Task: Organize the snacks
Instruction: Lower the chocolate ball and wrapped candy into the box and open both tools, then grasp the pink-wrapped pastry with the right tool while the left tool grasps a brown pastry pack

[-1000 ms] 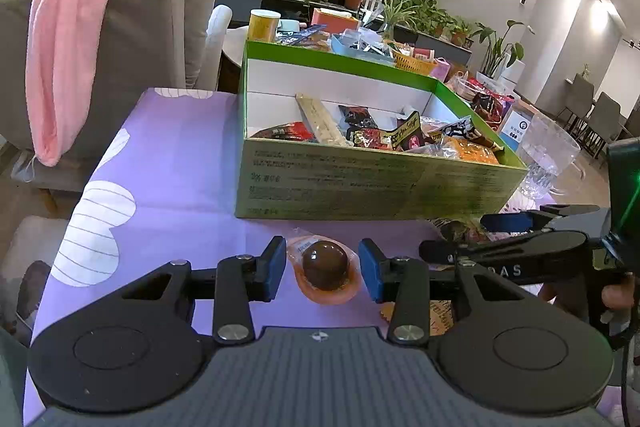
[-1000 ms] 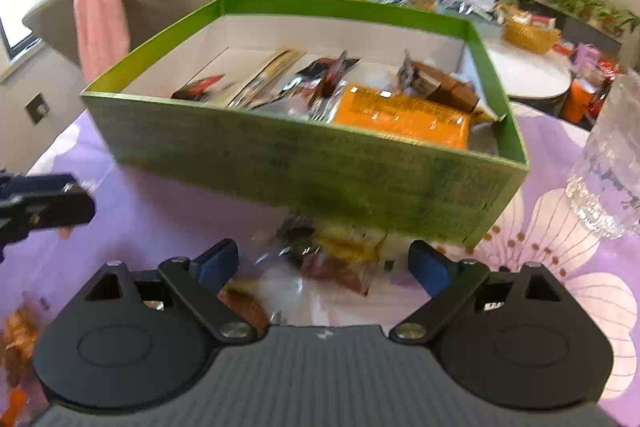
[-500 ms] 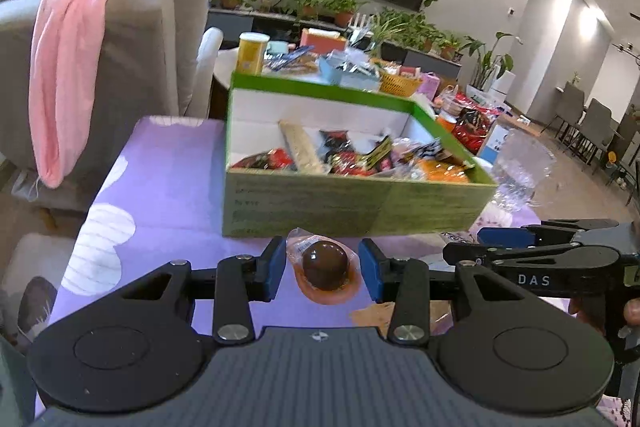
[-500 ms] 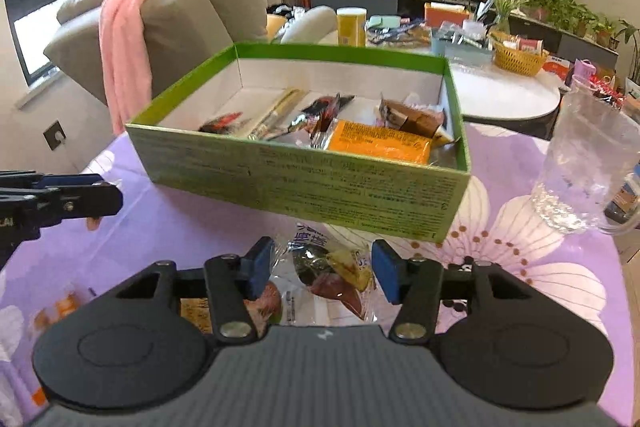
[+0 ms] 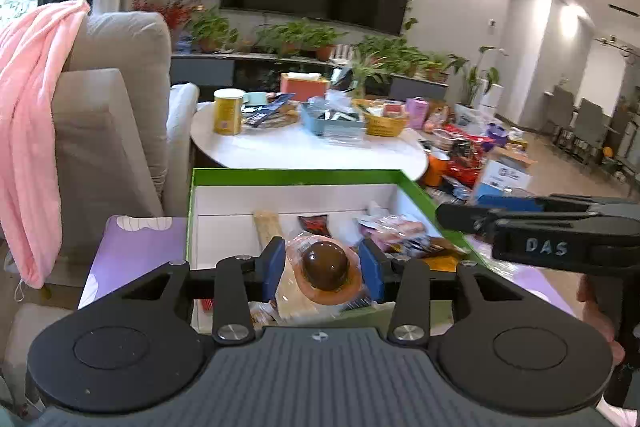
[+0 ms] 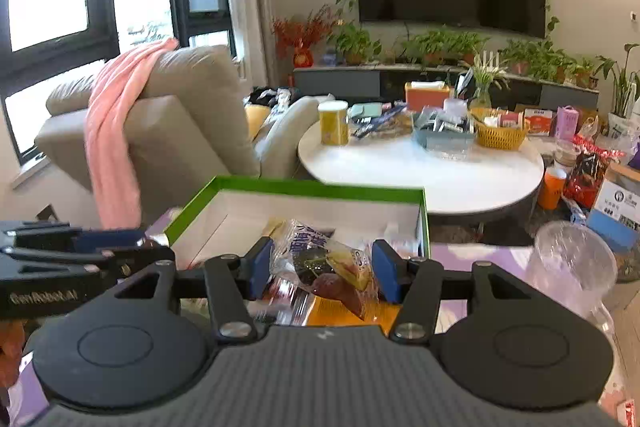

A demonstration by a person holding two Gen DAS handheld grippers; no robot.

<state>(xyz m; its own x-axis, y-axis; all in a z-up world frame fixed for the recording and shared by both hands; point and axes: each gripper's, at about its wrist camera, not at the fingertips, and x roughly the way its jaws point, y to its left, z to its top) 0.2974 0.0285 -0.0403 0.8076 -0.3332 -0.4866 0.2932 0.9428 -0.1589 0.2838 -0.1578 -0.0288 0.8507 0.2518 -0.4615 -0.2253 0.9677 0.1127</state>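
Observation:
My left gripper [image 5: 323, 270] is shut on a wrapped brown egg snack [image 5: 324, 265] and holds it over the green box [image 5: 296, 177], near its front edge. My right gripper [image 6: 321, 270] is shut on a clear packet of mixed snacks [image 6: 328, 267] and also holds it above the green box [image 6: 304, 185]. Several snacks lie inside the box. The right gripper shows at the right of the left wrist view [image 5: 560, 227]; the left gripper shows at the left of the right wrist view [image 6: 60, 259].
The box stands on a purple flowered tablecloth [image 5: 128, 247]. A clear glass jug [image 6: 572, 267] stands right of the box. A beige armchair [image 6: 188, 115] with a pink towel [image 6: 116, 139] is behind left. A cluttered white round table [image 6: 420, 171] is behind.
Both grippers have risen from the tablecloth with their snacks and moved forward over the box. The right gripper closed on its packet about a second ago.

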